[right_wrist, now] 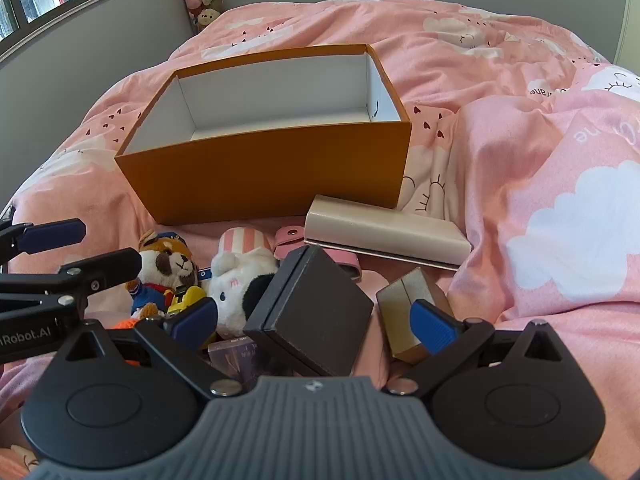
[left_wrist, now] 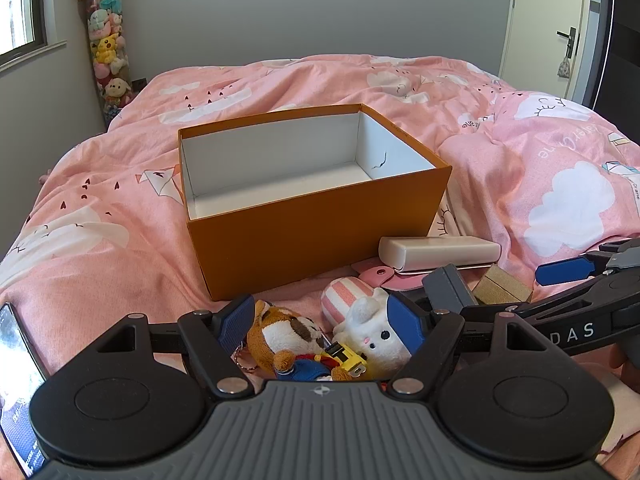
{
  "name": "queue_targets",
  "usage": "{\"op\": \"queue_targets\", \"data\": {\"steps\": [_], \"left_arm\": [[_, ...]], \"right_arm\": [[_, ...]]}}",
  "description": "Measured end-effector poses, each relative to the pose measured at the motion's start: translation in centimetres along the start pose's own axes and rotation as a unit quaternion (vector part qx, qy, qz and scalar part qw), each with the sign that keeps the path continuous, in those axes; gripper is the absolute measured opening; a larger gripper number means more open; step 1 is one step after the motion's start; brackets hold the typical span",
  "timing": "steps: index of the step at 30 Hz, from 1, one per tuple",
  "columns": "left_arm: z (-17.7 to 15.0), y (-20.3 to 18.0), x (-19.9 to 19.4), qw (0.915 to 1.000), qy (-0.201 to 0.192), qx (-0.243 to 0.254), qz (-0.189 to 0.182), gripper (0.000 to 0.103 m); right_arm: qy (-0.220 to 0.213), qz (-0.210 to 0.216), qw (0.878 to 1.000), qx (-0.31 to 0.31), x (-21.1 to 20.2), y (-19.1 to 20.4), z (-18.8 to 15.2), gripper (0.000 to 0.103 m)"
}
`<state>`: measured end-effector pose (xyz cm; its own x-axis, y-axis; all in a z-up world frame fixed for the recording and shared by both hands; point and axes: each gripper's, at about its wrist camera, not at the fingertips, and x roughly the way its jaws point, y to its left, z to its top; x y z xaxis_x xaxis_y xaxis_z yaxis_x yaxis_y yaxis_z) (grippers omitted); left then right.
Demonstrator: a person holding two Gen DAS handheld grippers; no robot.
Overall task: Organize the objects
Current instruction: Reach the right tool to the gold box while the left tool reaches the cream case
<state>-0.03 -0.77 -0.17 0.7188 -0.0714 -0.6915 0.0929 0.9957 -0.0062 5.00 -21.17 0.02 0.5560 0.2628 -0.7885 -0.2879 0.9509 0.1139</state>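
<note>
An empty orange box (left_wrist: 312, 236) with a white inside stands on the pink bed; it also shows in the right wrist view (right_wrist: 264, 172). In front of it lies a pile: a brown plush dog (left_wrist: 280, 336) (right_wrist: 164, 268), a white plush (left_wrist: 372, 332) (right_wrist: 240, 284), a white rectangular case (left_wrist: 440, 252) (right_wrist: 384, 236), a black box (right_wrist: 312, 312) and a tan box (right_wrist: 408, 300). My left gripper (left_wrist: 320, 324) is open, its fingers on either side of the two plush toys. My right gripper (right_wrist: 316, 324) is open around the black box.
A pink pouch (right_wrist: 288, 238) and a pink striped item (right_wrist: 240, 240) lie in the pile. A phone (left_wrist: 16, 380) lies at the left. Rumpled pink duvet (left_wrist: 540, 168) rises at the right. A column of plush toys (left_wrist: 106, 40) stands in the far corner.
</note>
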Motion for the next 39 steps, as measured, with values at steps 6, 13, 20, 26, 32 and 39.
{"op": "queue_targets", "data": {"steps": [6,13,20,26,32,39], "left_arm": [[-0.1,-0.1,0.1,1.0000,0.002,0.001,-0.001,0.088],[-0.1,-0.1,0.2,1.0000,0.006,0.003,-0.005,0.088],[-0.1,-0.1,0.3,0.9999,0.010,0.000,-0.013,0.087],[0.3,0.1,0.7,0.9994,0.016,0.000,-0.030,0.079],[1.6,0.2,1.8,0.9969,0.028,-0.010,-0.073,0.067],[3.0,-1.1,3.4,0.9857,0.069,-0.004,-0.154,0.063]], "right_arm": [[0.004,0.000,1.000,0.001,0.2,-0.1,-0.1,0.102],[0.010,-0.003,1.000,0.000,0.3,0.0,-0.1,0.102],[0.014,-0.004,1.000,-0.002,0.4,0.1,-0.1,0.102],[0.015,0.016,1.000,0.009,0.5,-0.7,0.2,0.101],[0.027,0.025,0.999,-0.022,0.5,-1.9,1.5,0.071],[0.054,0.035,0.997,-0.044,0.7,-3.5,1.8,0.055]]}}
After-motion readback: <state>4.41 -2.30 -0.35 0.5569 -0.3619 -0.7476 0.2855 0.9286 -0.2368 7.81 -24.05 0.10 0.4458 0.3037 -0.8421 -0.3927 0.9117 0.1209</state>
